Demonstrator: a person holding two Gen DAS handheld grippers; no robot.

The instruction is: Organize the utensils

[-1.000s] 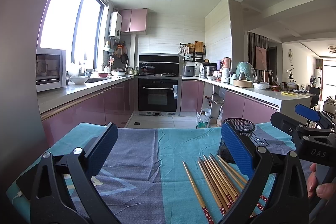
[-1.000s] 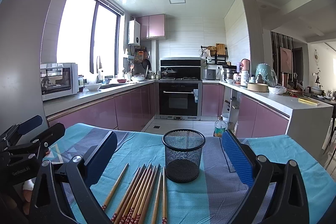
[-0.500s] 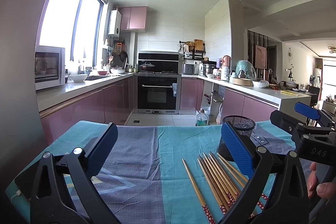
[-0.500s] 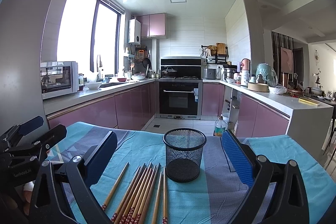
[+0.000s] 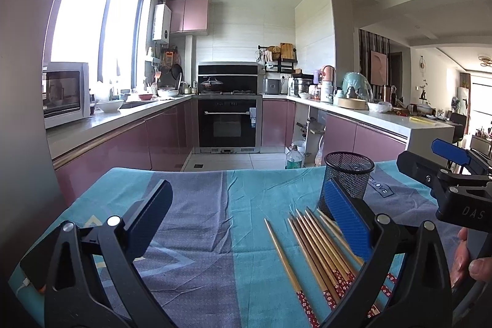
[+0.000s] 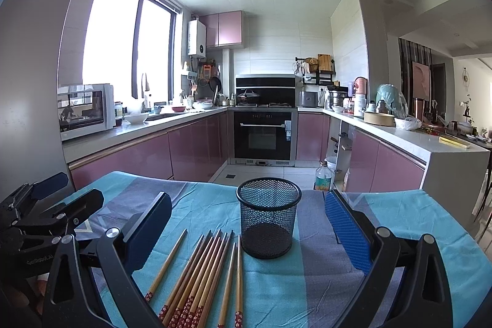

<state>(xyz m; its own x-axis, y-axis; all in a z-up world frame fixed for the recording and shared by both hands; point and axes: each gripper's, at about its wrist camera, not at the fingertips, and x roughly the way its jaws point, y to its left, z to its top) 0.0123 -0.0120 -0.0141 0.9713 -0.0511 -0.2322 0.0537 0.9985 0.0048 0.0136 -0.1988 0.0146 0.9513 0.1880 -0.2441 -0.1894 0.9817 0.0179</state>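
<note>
chopsticks point(image 6: 203, 275) flat on cloth | mesh cup point(image 6: 268, 223) upright beside

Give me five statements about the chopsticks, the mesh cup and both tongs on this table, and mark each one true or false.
1. The mesh cup stands upright on the tablecloth. True.
2. Several chopsticks are already in the cup. False: the cup holds none; they all lie on the cloth beside it.
3. The right tongs are open and hold nothing. True.
4. The left tongs are shut on one chopstick. False: they are open and empty.
5. The chopsticks' patterned red ends point away from the cup, toward the cameras. True.
</note>
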